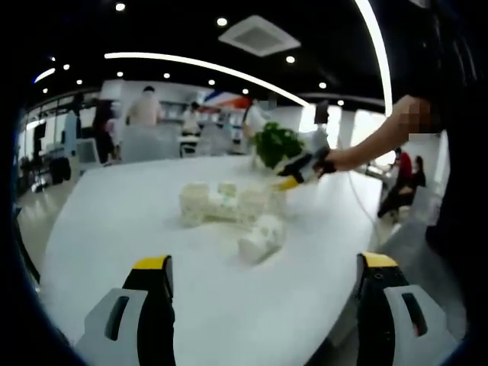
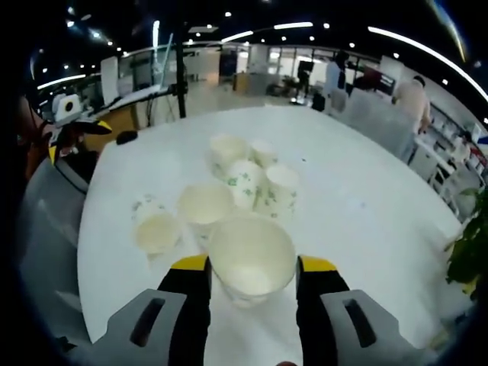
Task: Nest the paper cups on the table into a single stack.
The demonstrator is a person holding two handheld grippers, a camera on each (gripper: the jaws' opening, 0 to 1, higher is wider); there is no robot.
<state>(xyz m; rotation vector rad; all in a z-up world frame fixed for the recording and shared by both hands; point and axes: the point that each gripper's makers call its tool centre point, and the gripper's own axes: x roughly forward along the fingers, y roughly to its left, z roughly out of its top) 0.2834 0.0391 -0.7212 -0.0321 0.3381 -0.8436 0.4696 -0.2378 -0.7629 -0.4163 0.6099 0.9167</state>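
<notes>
standing by the white worktop (image 2: 366, 206), you see the right gripper (image 2: 252, 268) at the bottom centre of the right gripper view, its jaws clamped on the sides of a paper cup (image 2: 252, 259), mouth towards the camera. beyond it, mid-frame, the other cups (image 2: 244, 179) crowd together, some upright, one tipped cup (image 2: 156, 229) lying apart at the left. in the left gripper view the left gripper (image 1: 263, 267) sits low in the frame with its jaws wide apart and nothing between them, well short of the cup cluster (image 1: 229, 206) at the centre. the right gripper (image 1: 293, 177) reaches in from the right there, held in a person's hand (image 1: 335, 158), near a green plant (image 1: 276, 143).
</notes>
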